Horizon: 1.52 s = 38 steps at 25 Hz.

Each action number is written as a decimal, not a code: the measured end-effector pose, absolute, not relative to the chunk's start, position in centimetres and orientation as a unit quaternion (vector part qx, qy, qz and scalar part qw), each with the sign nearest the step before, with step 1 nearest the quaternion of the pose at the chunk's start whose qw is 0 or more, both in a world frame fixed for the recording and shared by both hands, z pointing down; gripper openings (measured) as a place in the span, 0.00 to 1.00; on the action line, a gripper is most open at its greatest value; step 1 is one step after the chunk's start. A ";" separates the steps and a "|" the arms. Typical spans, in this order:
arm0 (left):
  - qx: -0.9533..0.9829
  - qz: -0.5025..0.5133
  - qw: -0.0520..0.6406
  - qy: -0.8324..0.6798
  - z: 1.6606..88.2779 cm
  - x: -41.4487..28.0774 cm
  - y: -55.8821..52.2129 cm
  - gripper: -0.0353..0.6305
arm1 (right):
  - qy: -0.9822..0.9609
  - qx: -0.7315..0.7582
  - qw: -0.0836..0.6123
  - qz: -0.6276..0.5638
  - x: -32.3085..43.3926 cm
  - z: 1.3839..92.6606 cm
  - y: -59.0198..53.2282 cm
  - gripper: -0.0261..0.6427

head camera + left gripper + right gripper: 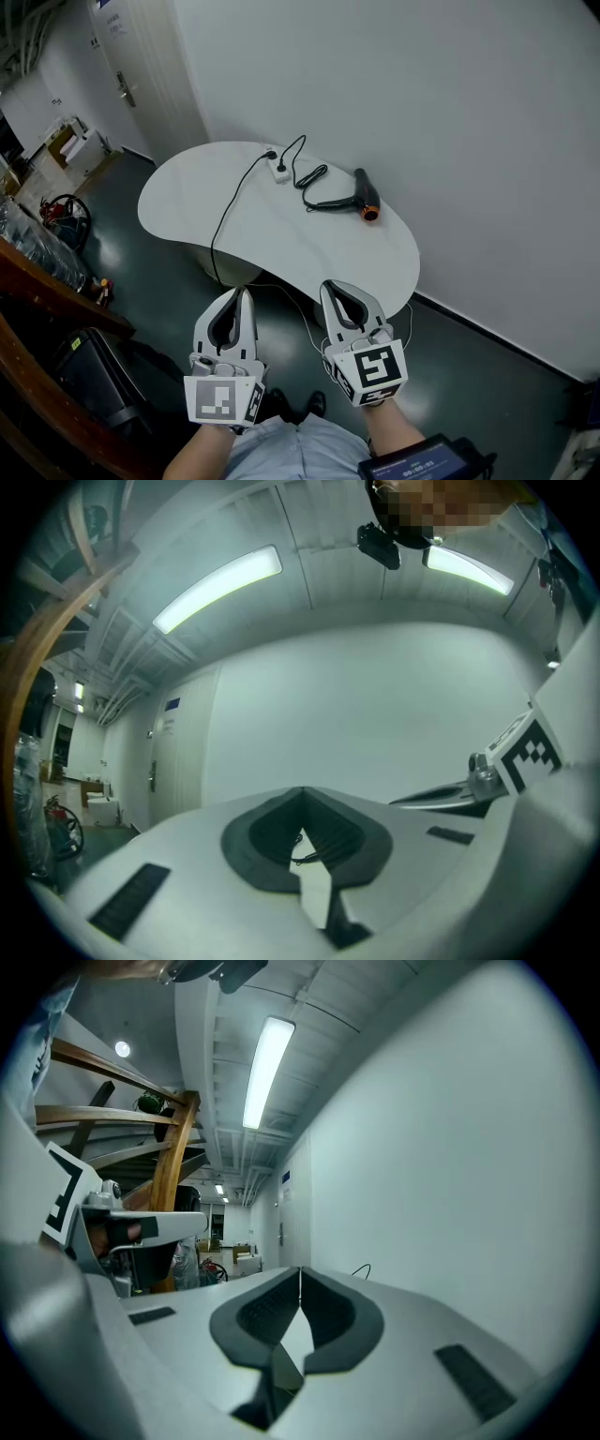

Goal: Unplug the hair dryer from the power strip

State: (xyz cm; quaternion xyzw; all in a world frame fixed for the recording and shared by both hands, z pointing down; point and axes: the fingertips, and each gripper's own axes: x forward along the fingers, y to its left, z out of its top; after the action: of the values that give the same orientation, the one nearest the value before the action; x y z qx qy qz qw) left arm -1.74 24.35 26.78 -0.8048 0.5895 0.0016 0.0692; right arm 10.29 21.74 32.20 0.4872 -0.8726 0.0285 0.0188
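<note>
The left tool (246, 292) and right tool (330, 286) are both clenched on nothing, held level just short of the worktop's (187, 202) near edge. The hair dryer (362, 199) lies far right. Its cord (314, 175) seems plugged into the power strip (278, 170) beside it.

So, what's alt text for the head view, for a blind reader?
The left tongs and right tongs, both shut and empty, are held short of a white table where a black hair dryer lies, its cord running to a power strip.
</note>
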 end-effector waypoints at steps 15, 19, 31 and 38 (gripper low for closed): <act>-0.799 0.000 0.038 0.600 29.4 -7.4 12.5 0.05 | -0.868 0.493 0.045 0.040 5.8 34.7 9.2 0.04; -0.797 0.012 0.043 0.602 28.4 -10.3 7.6 0.05 | -0.864 0.499 0.050 0.030 3.6 33.9 4.8 0.04; -0.822 0.039 0.054 0.566 26.9 -13.7 -0.9 0.05 | -0.843 0.537 0.044 -0.007 0.3 31.0 -3.0 0.04; -0.831 0.034 0.040 0.554 28.1 -13.2 -3.8 0.05 | -0.833 0.551 0.048 -0.001 1.0 31.4 -5.6 0.04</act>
State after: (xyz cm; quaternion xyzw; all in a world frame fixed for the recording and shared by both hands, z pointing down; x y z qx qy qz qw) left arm -13.16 -3.76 28.14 -0.8307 0.5542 0.0339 0.0400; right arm 1.01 -5.57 31.43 0.5508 -0.8332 -0.0015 0.0480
